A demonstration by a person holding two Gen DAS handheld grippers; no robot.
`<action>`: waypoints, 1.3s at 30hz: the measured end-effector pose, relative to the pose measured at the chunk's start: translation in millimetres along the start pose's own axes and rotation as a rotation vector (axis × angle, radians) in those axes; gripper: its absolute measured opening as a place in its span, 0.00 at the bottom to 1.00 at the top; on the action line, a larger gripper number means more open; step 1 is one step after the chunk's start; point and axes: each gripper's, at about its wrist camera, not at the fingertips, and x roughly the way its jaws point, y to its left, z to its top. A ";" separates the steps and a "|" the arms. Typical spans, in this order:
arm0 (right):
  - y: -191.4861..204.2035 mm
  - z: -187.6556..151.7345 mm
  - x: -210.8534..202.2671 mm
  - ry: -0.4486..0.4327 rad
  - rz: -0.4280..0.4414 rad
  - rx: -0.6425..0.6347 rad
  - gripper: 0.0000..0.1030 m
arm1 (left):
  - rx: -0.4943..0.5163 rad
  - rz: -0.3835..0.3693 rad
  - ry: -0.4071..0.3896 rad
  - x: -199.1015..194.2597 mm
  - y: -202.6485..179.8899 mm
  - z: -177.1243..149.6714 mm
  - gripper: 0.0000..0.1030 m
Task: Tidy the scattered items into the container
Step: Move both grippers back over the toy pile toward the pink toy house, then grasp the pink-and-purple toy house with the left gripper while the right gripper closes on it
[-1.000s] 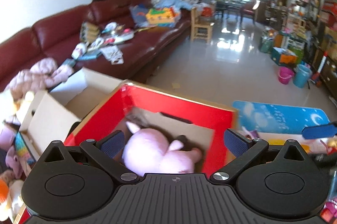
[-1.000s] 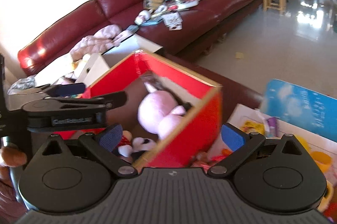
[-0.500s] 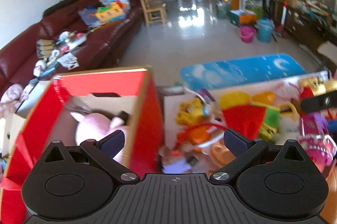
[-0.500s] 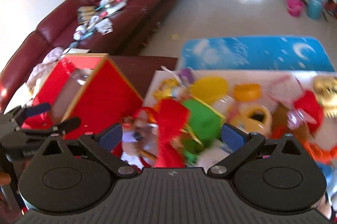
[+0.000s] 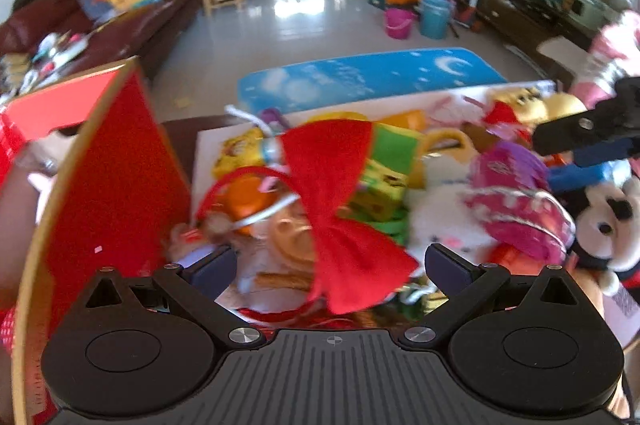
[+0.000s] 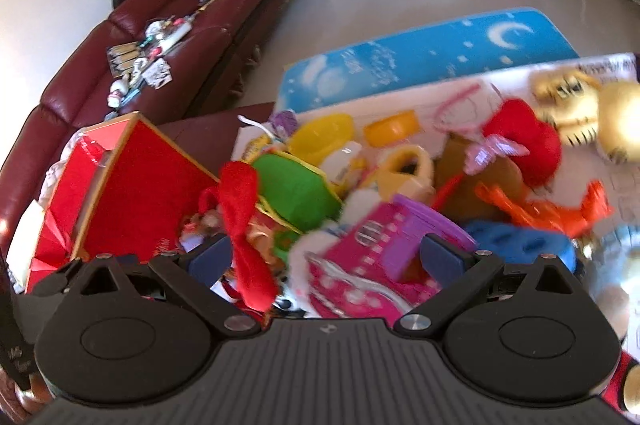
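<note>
Both grippers, left (image 5: 326, 263) and right (image 6: 324, 253), are wide open and empty over the toy pile, so a pick is in hand: close on the red bow (image 5: 340, 209) at 12 o'clock, then carry it to the red box (image 5: 108, 177) at 9 o'clock.

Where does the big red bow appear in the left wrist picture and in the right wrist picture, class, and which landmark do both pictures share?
Left wrist view: the red bow fills the lower centre, just ahead of the open fingers.
Right wrist view: the red bow is lower left of centre, beside the left finger.
Shared landmark: the red box stands directly left of the bow in both; the blue moon mat lies behind the pile.
</note>
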 end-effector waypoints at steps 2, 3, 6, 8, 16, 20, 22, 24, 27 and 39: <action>-12.2 -4.3 0.3 0.006 -0.008 0.036 0.97 | 0.053 -0.010 -0.008 0.9 -16.4 -0.2 1.00; -17.8 -6.7 0.5 0.011 -0.006 0.057 0.97 | 0.083 -0.019 -0.012 1.5 -25.2 0.2 1.00; -31.8 -13.7 5.6 0.048 0.009 0.112 0.97 | 0.152 -0.045 -0.027 3.0 -49.1 2.8 1.00; -37.2 -18.0 9.9 0.072 0.014 0.136 0.97 | 0.175 -0.064 -0.034 7.7 -62.6 5.7 1.00; -49.3 -19.8 16.0 0.080 0.051 0.193 0.97 | 0.306 -0.135 -0.082 27.4 -105.0 26.0 1.00; -49.0 -19.4 19.3 0.081 0.042 0.183 0.97 | 0.403 -0.145 -0.063 44.7 -125.5 25.5 1.00; -48.4 -19.9 20.8 0.080 0.030 0.176 0.98 | 0.428 -0.177 -0.039 51.7 -131.4 22.1 1.00; -46.5 -19.2 23.4 0.091 0.023 0.171 0.99 | 0.447 -0.198 -0.009 60.0 -136.6 16.7 1.00; -41.8 -18.6 28.1 0.115 0.012 0.165 0.99 | 0.478 -0.197 -0.052 60.1 -137.5 6.5 1.00; -31.9 -17.1 53.7 0.150 -0.071 0.104 1.00 | 0.409 -0.195 -0.023 71.2 -114.3 -10.6 1.00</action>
